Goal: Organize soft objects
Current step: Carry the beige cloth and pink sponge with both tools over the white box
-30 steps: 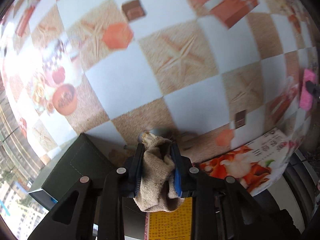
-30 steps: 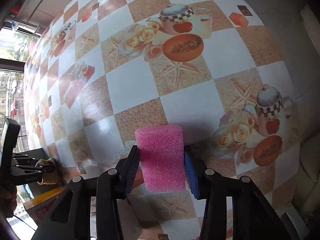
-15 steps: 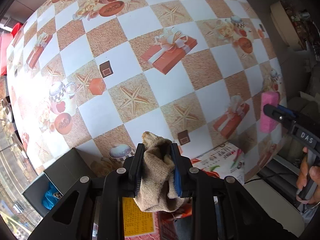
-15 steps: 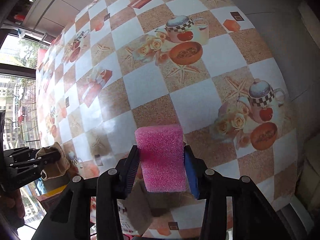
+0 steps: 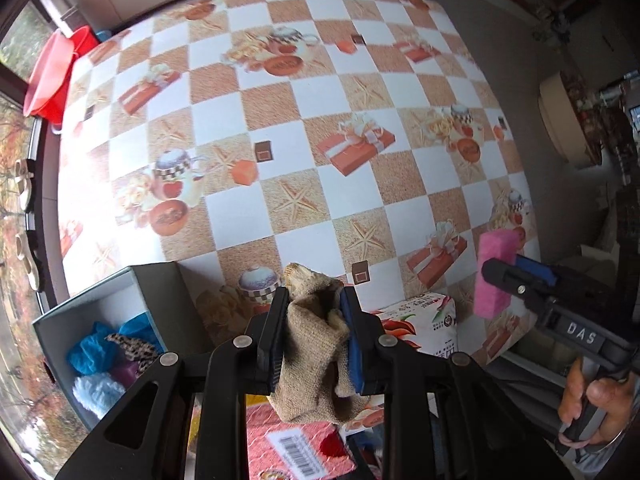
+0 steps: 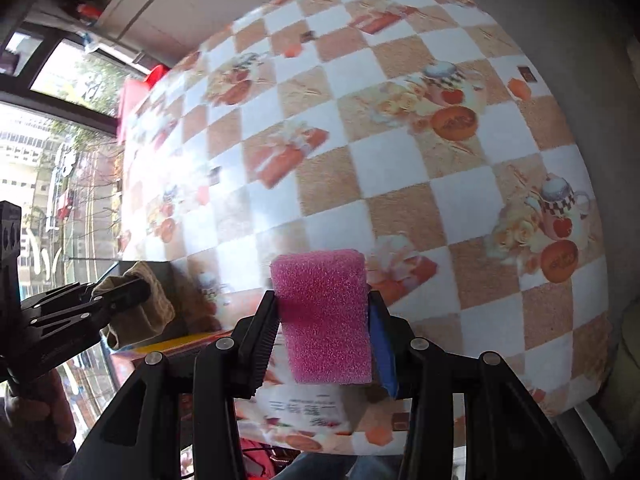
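- Our left claw (image 5: 313,334) points down over the table and its jaws are clamped on a crumpled tan burlap cloth (image 5: 310,354), which bulges above the pads and hangs below them.
- Our right claw (image 6: 323,330) grips a pink rectangular foam sponge (image 6: 324,316) by its two long sides, with the sponge standing upright between the pads and clear of the table.
- Beyond both claws lies the table's checked white-and-tan oilcloth (image 5: 280,120), printed with teapots, starfish and gift boxes.
- Down to the left of our left claw sits an open grey box (image 5: 160,292), holding blue fluffy pieces (image 5: 94,350), a leopard-print scrap (image 5: 134,346) and something purple.
- Just right of that claw, at the table's near edge, lies a white printed packet (image 5: 424,320) with red flowers.
- Seen from the left claw, our right claw holds the sponge off to the right, near the table's edge, and a hand (image 5: 592,404) grasps its handle.
- Past the table's far left corner stands a red plastic basin (image 5: 50,76).
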Motion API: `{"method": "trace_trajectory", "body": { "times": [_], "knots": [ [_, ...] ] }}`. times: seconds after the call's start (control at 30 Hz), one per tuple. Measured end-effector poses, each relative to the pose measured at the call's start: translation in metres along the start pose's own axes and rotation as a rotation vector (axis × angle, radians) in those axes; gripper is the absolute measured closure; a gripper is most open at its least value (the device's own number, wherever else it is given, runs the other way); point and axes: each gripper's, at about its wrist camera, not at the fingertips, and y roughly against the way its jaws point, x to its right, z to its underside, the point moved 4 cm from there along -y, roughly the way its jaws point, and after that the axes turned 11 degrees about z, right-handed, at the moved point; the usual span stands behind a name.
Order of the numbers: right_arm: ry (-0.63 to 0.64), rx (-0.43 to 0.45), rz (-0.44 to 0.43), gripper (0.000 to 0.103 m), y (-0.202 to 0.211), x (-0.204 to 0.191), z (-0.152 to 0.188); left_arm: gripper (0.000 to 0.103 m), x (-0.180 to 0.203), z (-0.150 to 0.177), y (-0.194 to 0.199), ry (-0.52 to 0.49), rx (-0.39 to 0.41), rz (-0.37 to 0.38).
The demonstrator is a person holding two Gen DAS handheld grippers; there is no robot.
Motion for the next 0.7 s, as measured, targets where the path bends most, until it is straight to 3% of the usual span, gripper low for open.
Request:
{"method": "trace_trajectory", "body": {
  "times": [0.37,0.7],
  "knots": [
    [0.16,0.063,0.028,0.058,0.024,-0.067,0.029,0.075,-0.022,0.045,0.045,0.061,0.109,0.048],
    [0.177,0.066,0.077,0.058,0.037,-0.078,0.064,0.075,-0.016,0.08,0.062,0.034,0.15,0.085]
  ]
}}
